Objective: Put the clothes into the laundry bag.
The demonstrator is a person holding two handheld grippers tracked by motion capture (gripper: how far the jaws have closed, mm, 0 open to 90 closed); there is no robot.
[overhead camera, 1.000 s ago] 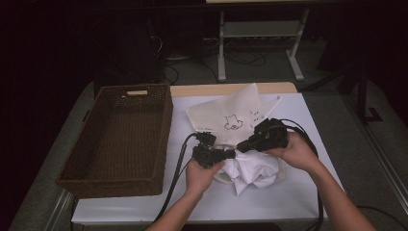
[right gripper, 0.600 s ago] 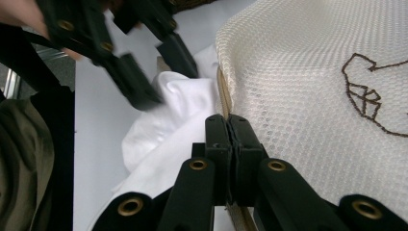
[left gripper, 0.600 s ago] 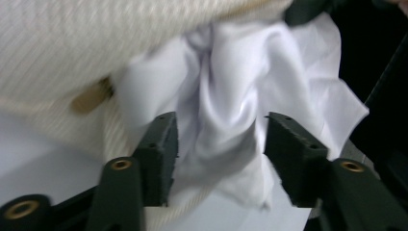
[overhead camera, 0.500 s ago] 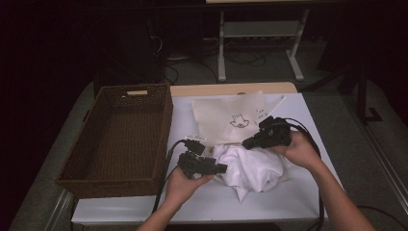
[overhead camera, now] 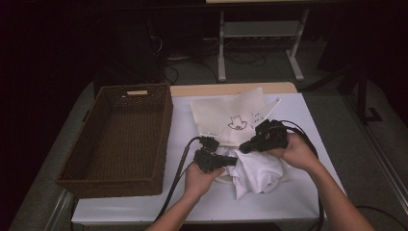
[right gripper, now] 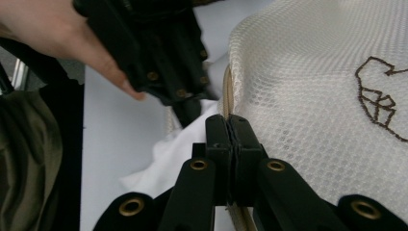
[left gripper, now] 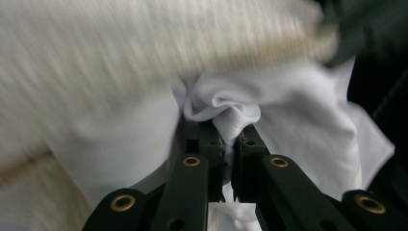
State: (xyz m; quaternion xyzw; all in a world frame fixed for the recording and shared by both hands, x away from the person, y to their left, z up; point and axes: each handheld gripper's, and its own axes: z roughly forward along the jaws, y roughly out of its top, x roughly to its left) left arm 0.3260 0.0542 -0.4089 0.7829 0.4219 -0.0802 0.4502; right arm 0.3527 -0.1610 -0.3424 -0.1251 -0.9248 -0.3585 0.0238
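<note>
I worked at a white-topped table [overhead camera: 308, 192] with a pale wooden strip [overhead camera: 231, 89] along its far edge. The room beyond lay dark. A white metal stand [overhead camera: 260, 33] stood on the grey floor [overhead camera: 269, 67] at the far side, with cables [overhead camera: 192, 53] trailing to its left.

Both hands sit low in the middle of the high view. The left gripper [overhead camera: 232, 160] pinches white cloth [left gripper: 288, 110]. The right gripper [overhead camera: 244, 147] pinches the mesh bag's edge [right gripper: 226, 98].
</note>
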